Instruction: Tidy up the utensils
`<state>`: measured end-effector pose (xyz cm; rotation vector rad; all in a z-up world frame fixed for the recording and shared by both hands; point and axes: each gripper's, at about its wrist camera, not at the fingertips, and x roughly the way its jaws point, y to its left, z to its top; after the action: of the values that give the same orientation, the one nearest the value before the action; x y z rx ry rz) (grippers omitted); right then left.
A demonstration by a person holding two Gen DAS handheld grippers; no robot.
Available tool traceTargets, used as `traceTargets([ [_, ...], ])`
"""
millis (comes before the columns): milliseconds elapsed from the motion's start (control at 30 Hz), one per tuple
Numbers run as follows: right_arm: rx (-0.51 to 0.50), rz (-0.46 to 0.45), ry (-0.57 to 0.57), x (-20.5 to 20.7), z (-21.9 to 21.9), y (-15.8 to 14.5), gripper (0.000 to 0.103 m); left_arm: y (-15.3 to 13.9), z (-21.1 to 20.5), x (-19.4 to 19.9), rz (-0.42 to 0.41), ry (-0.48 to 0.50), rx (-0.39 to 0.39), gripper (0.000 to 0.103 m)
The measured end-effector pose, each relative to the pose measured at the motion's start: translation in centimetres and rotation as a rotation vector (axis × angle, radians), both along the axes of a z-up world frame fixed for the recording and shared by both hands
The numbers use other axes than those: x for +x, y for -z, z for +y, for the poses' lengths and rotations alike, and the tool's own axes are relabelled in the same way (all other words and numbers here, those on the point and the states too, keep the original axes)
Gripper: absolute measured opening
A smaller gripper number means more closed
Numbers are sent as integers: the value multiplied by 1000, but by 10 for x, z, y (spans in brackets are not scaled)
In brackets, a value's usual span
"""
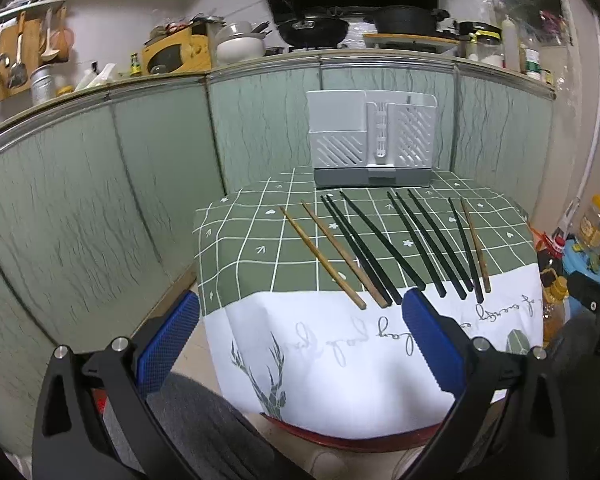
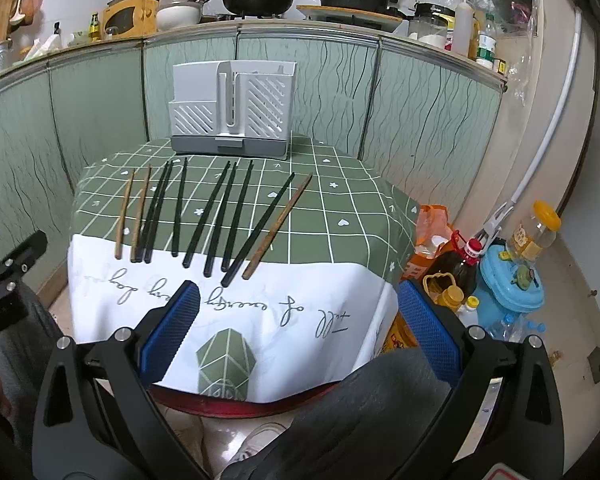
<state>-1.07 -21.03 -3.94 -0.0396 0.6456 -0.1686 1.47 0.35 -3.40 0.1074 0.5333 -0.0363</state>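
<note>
Both tools, left (image 1: 300, 344) & right (image 2: 296, 328), wide & empty; risk: chopsticks (image 2: 216, 216) packed close on counter (image 2: 340, 216), so pinch may drag neighbours or roll one off edge.

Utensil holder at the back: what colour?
White slotted body on a grey base; the right wrist view shows it best.

Green cabinet doors (image 1: 160, 152) behind clothed table (image 2: 340, 216); cluttered counter (image 1: 260, 60) above.
</note>
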Motion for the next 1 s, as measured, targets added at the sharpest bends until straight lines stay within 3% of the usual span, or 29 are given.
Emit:
traceTargets([
  [133,-11,0,-1,8,-2,5,95,4,1,9,-16,-3,31,98],
  [667,-23,-6,-30,40,-12,13,95,23,12,76,136,47,34,98],
  [1000,6,12,-68,69,-17,22,95,37,-7,115,178,53,52,96],
])
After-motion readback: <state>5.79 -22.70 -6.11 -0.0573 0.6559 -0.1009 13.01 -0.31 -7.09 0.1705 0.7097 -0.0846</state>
